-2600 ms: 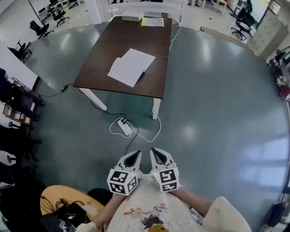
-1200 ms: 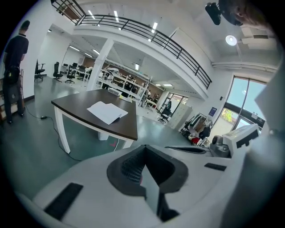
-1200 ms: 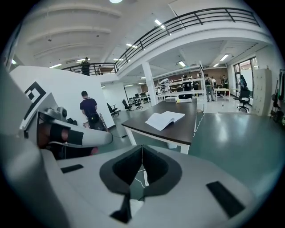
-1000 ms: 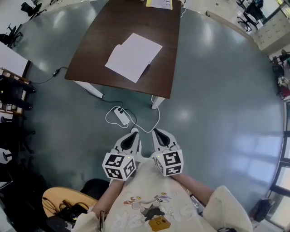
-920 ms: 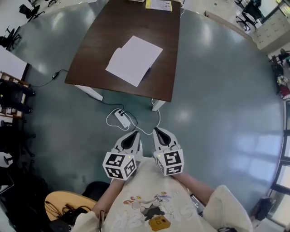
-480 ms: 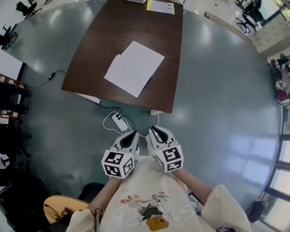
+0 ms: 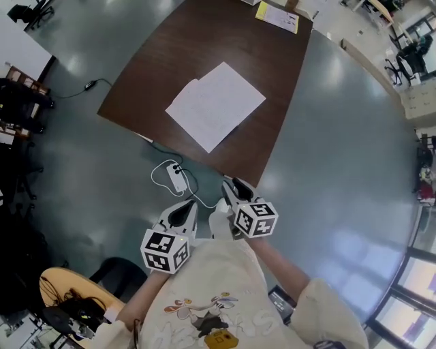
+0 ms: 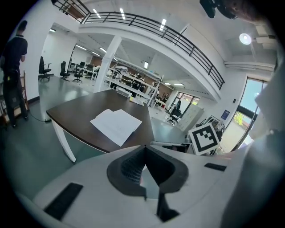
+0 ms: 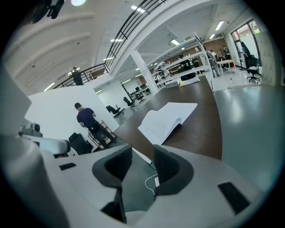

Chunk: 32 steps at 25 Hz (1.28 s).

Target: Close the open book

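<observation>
The open book [image 7: 214,105] lies flat with white pages up on the dark brown table [image 7: 150,82]; it also shows in the left gripper view [image 8: 116,125] and the right gripper view [image 9: 167,119]. Both grippers hang over the floor short of the table's near edge, apart from the book. My left gripper [image 7: 182,211] is shut, its tips meeting [image 8: 143,148] with nothing held. My right gripper [image 7: 229,185] is further forward, close to the table's near corner. Its jaws are opening [image 9: 142,149] and nothing is between them.
A white power strip [image 7: 176,178] with a looping cable lies on the floor just before the table. A yellow sheet [image 7: 277,16] rests at the table's far end. A person [image 8: 11,80] stands left of the table. A round wooden table [image 7: 68,300] with cables is at lower left.
The table and book have drawn closer. My right gripper has moved forward past the left one, and its jaws have parted. The left gripper has shifted slightly and stays shut.
</observation>
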Motion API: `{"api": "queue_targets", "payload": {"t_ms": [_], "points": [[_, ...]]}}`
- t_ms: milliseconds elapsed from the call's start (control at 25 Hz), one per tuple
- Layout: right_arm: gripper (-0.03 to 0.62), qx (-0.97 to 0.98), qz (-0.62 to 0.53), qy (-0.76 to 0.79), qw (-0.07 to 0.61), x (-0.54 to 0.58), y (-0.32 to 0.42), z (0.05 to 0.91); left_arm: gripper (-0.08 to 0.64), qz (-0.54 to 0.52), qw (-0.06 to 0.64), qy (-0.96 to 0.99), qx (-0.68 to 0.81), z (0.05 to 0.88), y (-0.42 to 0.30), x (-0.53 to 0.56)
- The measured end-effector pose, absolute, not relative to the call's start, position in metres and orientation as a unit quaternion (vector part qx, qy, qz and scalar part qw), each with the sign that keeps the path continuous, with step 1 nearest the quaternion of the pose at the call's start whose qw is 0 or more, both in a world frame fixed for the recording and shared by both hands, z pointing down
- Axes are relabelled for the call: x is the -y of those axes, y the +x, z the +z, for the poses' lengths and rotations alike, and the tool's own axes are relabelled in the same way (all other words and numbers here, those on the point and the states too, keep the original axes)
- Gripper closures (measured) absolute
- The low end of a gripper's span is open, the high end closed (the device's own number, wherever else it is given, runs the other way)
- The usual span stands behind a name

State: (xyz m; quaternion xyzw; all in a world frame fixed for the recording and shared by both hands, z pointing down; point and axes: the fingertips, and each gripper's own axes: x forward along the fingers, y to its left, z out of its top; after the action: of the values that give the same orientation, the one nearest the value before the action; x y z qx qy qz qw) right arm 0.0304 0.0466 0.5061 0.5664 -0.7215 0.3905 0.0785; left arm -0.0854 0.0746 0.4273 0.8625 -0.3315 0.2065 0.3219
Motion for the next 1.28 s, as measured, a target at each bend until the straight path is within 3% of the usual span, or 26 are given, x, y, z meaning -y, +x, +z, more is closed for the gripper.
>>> {"api": "queue_targets", "payload": {"t_ms": [400, 1280], "points": [[0.440, 0.711, 0.435, 0.548, 0.069, 0.008, 0.056, 0.561, 0.554, 0.232, 0.305, 0.834, 0.397, 0.457, -0.063, -0.061], [0.400, 0.654, 0.559, 0.509, 0.031, 0.101, 0.072, 0.654, 0.554, 0.199, 0.356, 0.789, 0.460, 0.497, -0.036, -0.025]]}}
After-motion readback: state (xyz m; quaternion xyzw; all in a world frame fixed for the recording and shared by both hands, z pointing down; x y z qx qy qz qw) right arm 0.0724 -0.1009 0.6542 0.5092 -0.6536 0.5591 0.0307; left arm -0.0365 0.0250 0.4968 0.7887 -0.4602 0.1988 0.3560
